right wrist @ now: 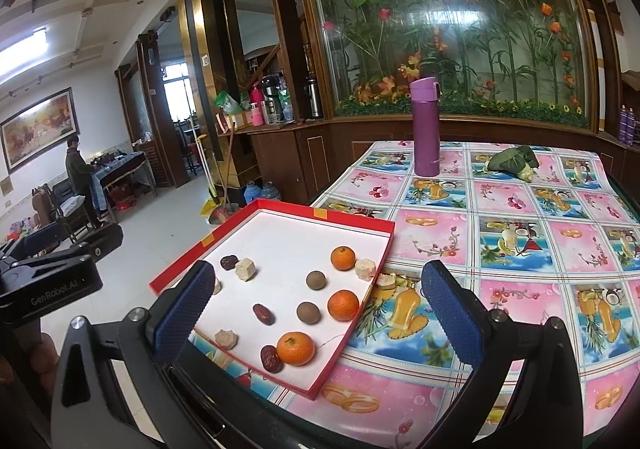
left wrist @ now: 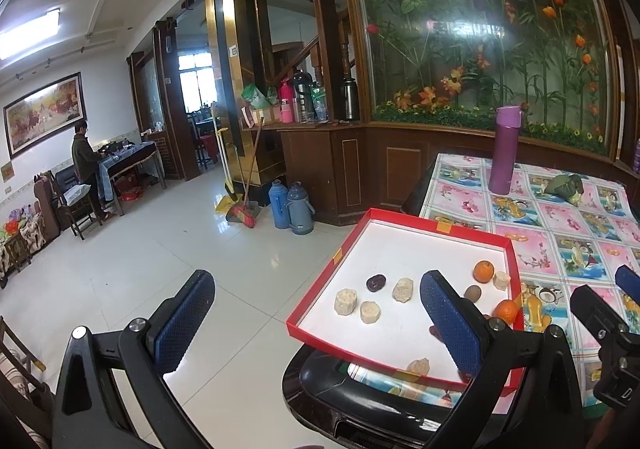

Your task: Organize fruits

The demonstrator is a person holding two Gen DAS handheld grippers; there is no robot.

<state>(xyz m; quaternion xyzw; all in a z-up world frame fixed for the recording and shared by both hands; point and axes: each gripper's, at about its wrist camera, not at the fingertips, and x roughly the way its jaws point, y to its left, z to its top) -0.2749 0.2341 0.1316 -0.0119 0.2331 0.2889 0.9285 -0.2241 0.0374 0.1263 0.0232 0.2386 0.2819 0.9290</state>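
A red tray (right wrist: 352, 218) with a white floor lies on the table's near left corner, partly overhanging the edge. In it are three oranges (right wrist: 295, 348), two brown round fruits (right wrist: 308, 312), dark dates (right wrist: 263, 314) and several beige chunks (right wrist: 245, 269). One beige chunk (right wrist: 385, 281) lies on the cloth just outside the tray's right wall. My right gripper (right wrist: 320, 309) hovers open over the tray's near end, empty. My left gripper (left wrist: 320, 323) is open and empty at the tray's left edge, half over the floor. In the left wrist view the tray (left wrist: 436, 223) shows two oranges (left wrist: 484, 271).
A purple flask (right wrist: 426, 127) and a green leafy vegetable (right wrist: 516, 161) stand at the far side of the table with its fruit-patterned cloth (right wrist: 520, 241). To the left are tiled floor (left wrist: 160, 257), thermoses (left wrist: 296, 209), a broom and a distant person (left wrist: 82, 153) at a desk.
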